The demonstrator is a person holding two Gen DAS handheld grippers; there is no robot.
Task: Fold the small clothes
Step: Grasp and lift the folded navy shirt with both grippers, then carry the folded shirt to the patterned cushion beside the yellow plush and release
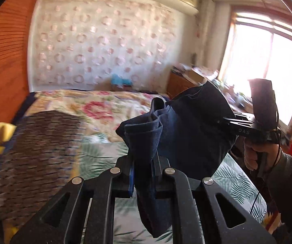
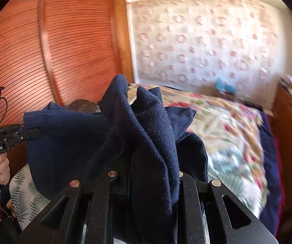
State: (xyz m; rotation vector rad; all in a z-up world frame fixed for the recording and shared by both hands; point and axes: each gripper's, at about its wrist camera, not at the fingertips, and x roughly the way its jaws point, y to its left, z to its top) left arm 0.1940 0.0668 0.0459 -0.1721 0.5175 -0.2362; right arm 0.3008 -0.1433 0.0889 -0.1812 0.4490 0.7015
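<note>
Navy garment [image 1: 194, 130] bunched, held aloft | left gripper [image 1: 143, 162] clamped on it | right gripper [image 2: 154, 174] clamped on it

Small navy-blue knit cotton garment [image 1: 190, 130] hangs bunched and creased, suspended above the floral-quilted bed [image 1: 89, 109], not lying on it.

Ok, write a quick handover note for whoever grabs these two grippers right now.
Left gripper: shut on one edge of the navy garment.
Right gripper: shut on the opposite edge, cloth bunched between its fingers.
The garment hangs in the air between both, above the floral bed.
Done: picked up and spread between the grippers.
Left: no clean fold visible yet; lay it on the bed, fold it, set it down.
</note>
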